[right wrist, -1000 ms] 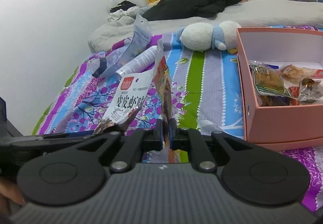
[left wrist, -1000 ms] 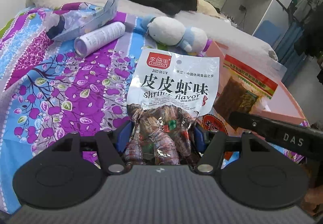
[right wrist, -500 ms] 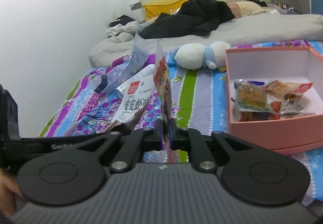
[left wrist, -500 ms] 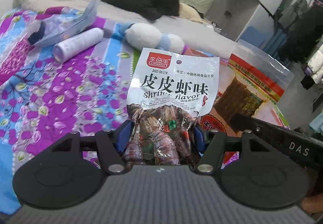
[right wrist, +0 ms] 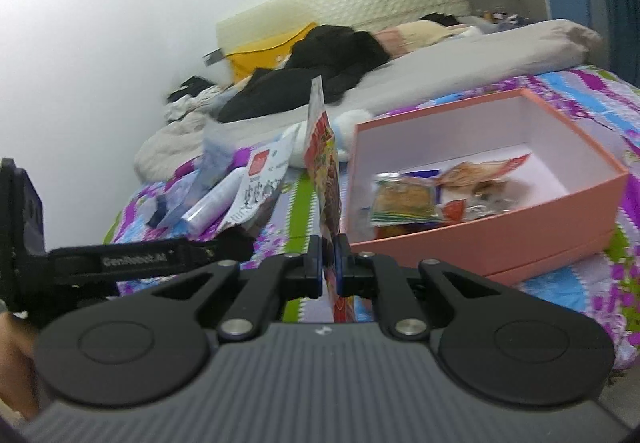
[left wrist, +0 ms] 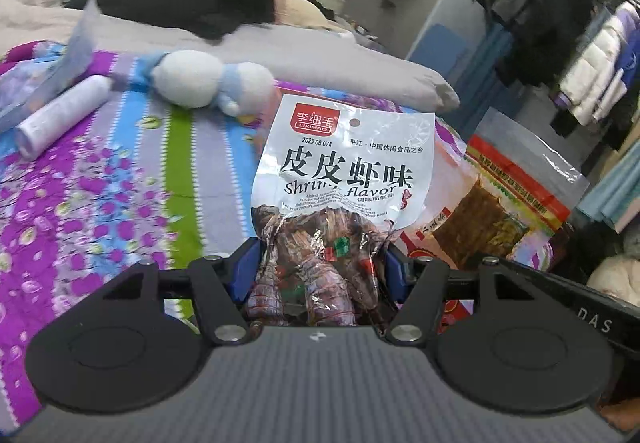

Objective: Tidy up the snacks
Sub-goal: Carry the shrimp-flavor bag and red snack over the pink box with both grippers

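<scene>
The left gripper (left wrist: 320, 263) is tilted downward over the bed (left wrist: 120, 179), its blue pads clamped on the lower sides of a white shrimp snack bag (left wrist: 344, 171) that stands upright between them. The right gripper (right wrist: 329, 267), also angled down, is pinched almost closed on a red snack bag (right wrist: 324, 163), held edge-on and upright. Compared with a second ago, both grippers have lifted and swung toward the pink box (right wrist: 520, 227); its open inside now faces the right camera more fully. The shrimp bag is glossy, printed with black Chinese characters, a red logo and a shrimp photo at its base. The red bag has a clear top and brownish strips inside, probably dried snacks. Farther off, the box sits on the floral bedspread with several small packets (right wrist: 404, 203) inside.
</scene>
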Action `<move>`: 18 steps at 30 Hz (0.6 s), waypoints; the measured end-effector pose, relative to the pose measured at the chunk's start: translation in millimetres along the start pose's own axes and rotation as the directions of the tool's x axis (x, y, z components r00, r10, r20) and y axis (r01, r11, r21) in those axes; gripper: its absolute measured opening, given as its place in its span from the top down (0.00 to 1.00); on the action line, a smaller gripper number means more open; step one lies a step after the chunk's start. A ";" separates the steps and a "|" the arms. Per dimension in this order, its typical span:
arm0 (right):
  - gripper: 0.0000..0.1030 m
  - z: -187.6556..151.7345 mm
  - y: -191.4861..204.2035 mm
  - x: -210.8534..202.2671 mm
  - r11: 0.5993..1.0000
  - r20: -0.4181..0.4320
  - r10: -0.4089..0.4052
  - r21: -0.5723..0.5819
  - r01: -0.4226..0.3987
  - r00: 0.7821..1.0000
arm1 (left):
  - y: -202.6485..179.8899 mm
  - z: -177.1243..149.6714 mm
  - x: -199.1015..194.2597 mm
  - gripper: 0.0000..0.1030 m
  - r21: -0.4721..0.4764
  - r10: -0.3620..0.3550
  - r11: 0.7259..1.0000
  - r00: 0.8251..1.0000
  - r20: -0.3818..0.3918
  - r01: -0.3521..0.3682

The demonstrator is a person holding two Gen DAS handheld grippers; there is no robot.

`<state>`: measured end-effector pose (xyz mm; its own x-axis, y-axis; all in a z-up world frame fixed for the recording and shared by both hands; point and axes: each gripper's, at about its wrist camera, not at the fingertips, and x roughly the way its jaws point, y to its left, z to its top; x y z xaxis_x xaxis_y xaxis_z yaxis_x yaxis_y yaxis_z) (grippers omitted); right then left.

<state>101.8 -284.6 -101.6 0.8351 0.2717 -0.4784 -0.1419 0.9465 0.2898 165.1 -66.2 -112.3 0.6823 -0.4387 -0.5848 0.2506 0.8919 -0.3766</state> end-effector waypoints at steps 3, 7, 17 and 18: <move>0.92 4.9 -13.1 -2.5 1.000 0.026 -0.021 0.016 0.021 0.999 | -14.5 7.9 10.0 0.34 0.032 -0.021 0.999 1.000 -0.002 0.021; 0.92 19.9 -23.2 -4.2 0.999 0.087 -0.041 0.016 0.040 0.995 | -33.9 26.0 24.4 0.34 0.101 -0.049 0.994 0.999 0.005 0.048; 0.92 62.9 -57.5 24.2 0.996 0.153 -0.086 0.016 0.084 0.984 | -60.8 79.3 77.5 0.34 0.148 -0.076 0.986 0.997 0.017 0.073; 0.92 66.5 -62.5 30.1 0.996 0.152 -0.092 0.016 0.090 0.984 | -63.2 82.8 83.7 0.34 0.149 -0.073 0.986 0.997 0.014 0.070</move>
<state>171.1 -347.2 -79.0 0.9156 0.1542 -0.3714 -0.0576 0.9643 0.2584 263.3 -150.1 -78.1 0.6719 -0.5008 -0.5456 0.3974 0.8655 -0.3051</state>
